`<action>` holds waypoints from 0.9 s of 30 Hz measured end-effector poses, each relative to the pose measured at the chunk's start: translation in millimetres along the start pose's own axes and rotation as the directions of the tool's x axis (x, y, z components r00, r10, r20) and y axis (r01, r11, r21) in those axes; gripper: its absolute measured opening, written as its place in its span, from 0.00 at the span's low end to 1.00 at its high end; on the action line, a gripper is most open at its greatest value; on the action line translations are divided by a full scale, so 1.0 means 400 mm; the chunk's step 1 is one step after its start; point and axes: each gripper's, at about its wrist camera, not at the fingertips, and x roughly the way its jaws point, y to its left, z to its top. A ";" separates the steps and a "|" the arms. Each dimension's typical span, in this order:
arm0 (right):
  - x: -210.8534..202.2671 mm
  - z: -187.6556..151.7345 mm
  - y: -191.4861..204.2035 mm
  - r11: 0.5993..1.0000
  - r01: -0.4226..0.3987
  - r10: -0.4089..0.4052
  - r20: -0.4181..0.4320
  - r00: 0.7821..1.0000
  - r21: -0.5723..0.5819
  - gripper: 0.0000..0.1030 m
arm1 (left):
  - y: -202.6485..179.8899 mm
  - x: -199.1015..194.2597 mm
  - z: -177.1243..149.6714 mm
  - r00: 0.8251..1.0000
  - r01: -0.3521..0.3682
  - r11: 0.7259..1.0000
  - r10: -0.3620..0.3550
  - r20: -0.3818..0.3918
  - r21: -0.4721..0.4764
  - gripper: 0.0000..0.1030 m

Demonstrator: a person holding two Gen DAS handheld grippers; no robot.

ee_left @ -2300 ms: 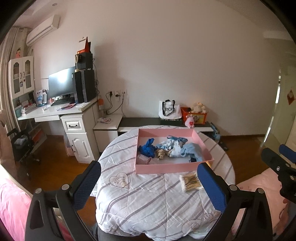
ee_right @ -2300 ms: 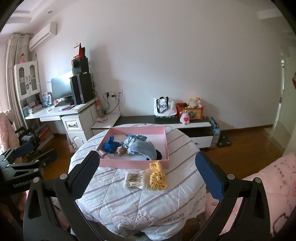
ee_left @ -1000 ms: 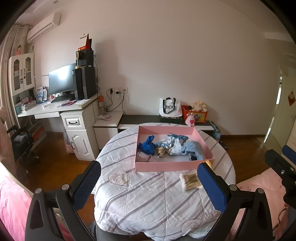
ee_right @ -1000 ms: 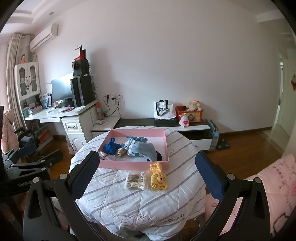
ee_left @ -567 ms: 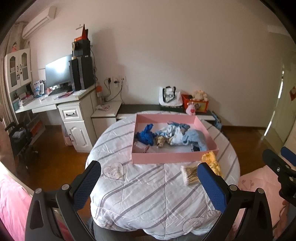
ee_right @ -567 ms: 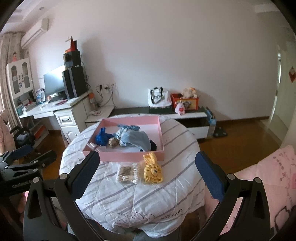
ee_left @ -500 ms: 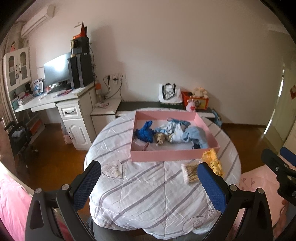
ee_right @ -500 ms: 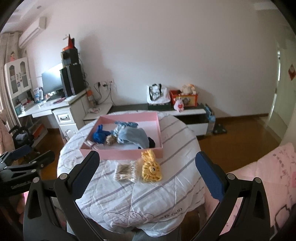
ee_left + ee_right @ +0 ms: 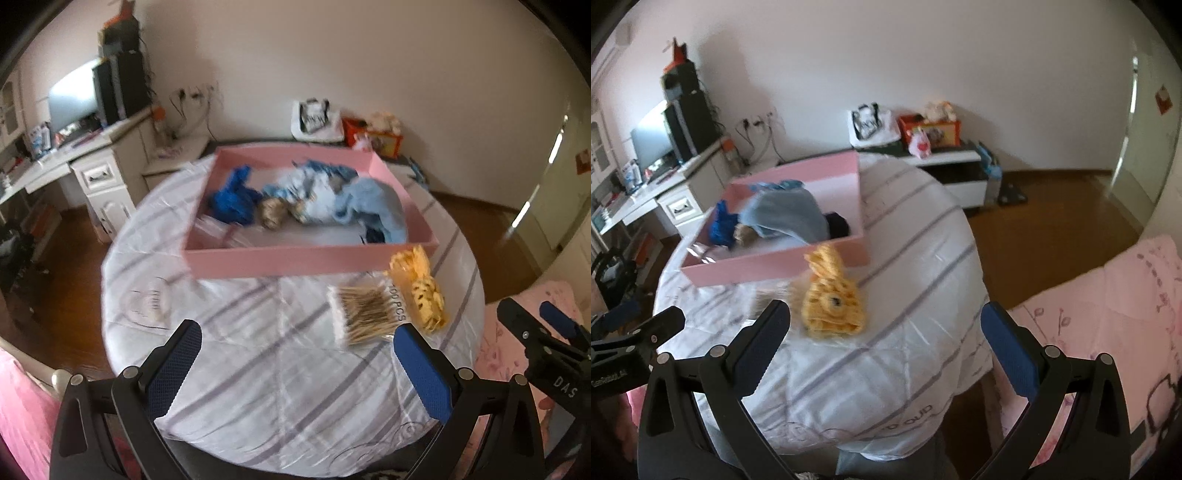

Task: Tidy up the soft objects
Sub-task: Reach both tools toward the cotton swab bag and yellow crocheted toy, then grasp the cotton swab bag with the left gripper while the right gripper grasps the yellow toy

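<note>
hovering spread, both the left gripper (image 9: 297, 363) and right gripper (image 9: 886, 345) face a packet (image 9: 364, 314) seemingly printed "100 pcs".

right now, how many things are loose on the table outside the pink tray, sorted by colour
Yellow: 1, the yellow crocheted toy.
Tan: 1, the clear packet of tan cotton swabs.
Total: 2, both on the striped white quilted table cover, in front of the pink rectangular tray.

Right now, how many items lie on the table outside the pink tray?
2: a yellow knitted toy against the pink tray's near wall, and a cotton swab pack beside it. More may be hidden.
</note>
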 end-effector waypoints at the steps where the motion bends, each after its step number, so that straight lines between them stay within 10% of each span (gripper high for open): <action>1: 0.011 0.000 -0.008 1.000 0.002 -0.002 -0.009 1.000 0.005 1.00 | -0.014 0.027 0.008 1.000 0.003 1.000 -0.003 -0.016 0.005 1.00; 22: 0.210 -0.005 -0.136 0.996 0.005 0.012 -0.182 0.983 0.094 1.00 | -0.122 0.420 0.088 0.952 0.054 0.998 -0.057 -0.300 -0.017 0.98; 27: 0.220 -0.003 -0.134 0.994 0.006 0.016 -0.192 0.981 0.113 1.00 | -0.114 0.423 0.086 0.966 0.021 0.999 -0.013 -0.260 0.030 0.68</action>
